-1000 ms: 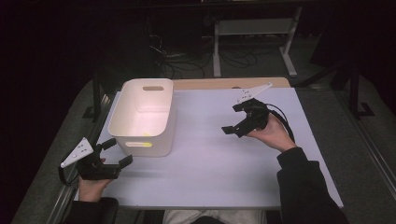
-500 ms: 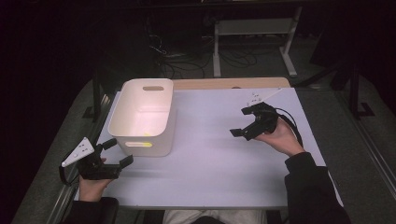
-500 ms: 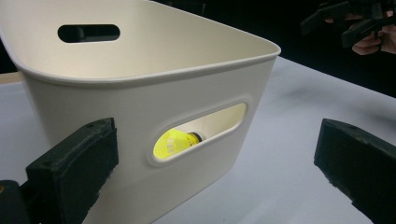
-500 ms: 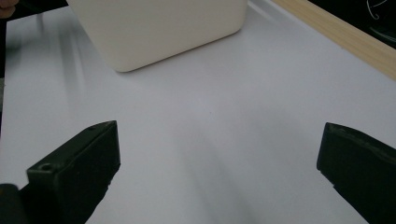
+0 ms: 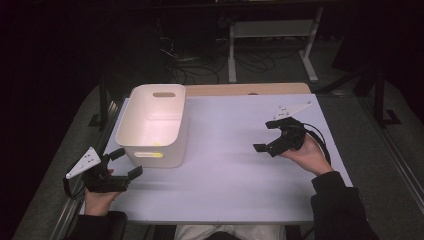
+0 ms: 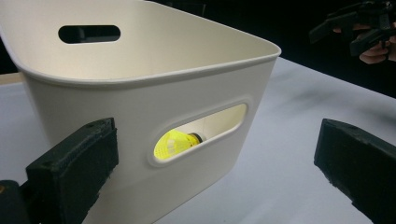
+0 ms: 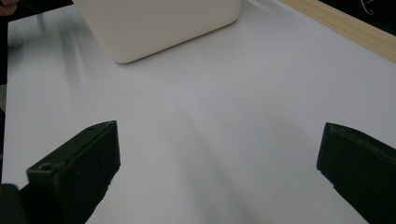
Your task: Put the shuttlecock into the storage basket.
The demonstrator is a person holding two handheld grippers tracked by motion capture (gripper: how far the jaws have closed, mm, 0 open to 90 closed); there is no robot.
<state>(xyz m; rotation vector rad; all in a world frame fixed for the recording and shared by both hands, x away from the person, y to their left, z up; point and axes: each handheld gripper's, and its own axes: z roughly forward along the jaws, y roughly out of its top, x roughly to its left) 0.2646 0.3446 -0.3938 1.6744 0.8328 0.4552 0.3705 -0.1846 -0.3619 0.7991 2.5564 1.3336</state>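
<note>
A white plastic bin with handle slots stands on the left part of the white table. Through the near slot of the bin I see a yellow shuttlecock lying inside. My left gripper sits at the table's front left corner, just short of the bin, open and empty. My right gripper hovers over the right side of the table, open, jaws pointing left toward the bin, nothing between them.
A wooden strip runs along the table's far edge. Beyond it stand a metal frame and cables on a dark floor. A wide bare stretch of table lies between the bin and the right gripper.
The right gripper has drawn back toward the near right, away from the far edge. The left gripper and the bin have stayed put.
</note>
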